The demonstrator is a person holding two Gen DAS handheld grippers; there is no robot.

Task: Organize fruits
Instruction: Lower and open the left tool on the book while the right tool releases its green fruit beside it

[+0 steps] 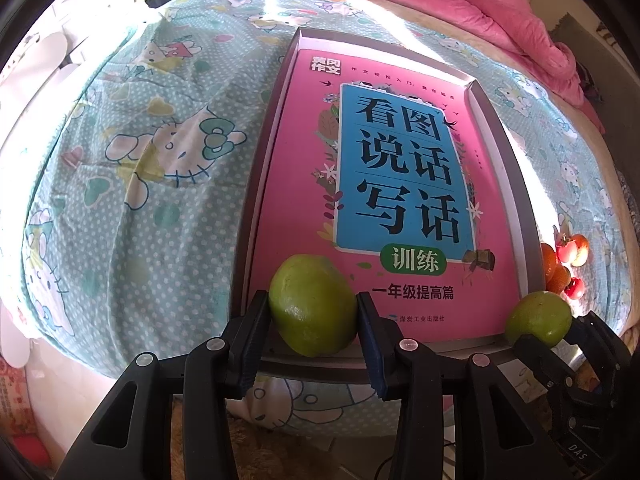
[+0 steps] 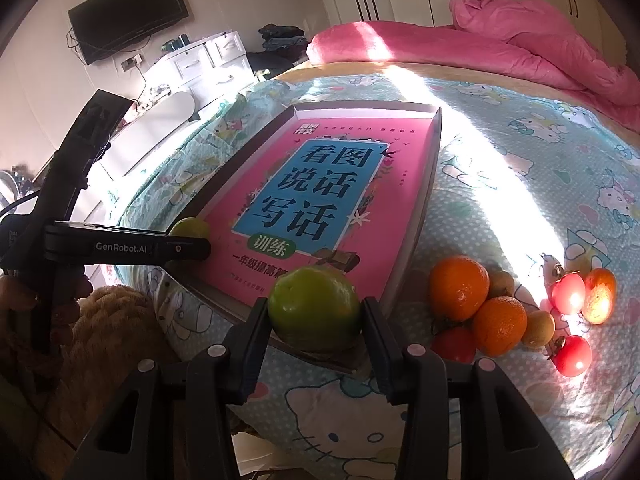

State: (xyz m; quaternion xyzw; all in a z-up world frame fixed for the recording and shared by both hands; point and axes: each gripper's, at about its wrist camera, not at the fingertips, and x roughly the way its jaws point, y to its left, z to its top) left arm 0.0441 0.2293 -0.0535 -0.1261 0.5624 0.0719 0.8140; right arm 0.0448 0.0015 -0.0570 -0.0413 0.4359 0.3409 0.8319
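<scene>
Two green fruits point(image 2: 314, 307) point(image 2: 191, 227) sit at the near edge of a grey tray point(image 2: 416, 216) holding a pink book point(image 2: 320, 196) with a blue title panel and black characters. Right of the tray lie orange citrus point(image 2: 459, 288) and red tomatoes point(image 2: 573, 356). The bedsheet point(image 2: 520, 184) is pale turquoise with white dots and white cartoon cats, and a pink quilt point(image 2: 500, 48) lies far.

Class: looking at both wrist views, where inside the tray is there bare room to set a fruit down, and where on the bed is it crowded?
Free: the pink book lining the tray, beyond both green fruits. Crowded: the bedsheet right of the tray, where oranges and tomatoes cluster.
</scene>
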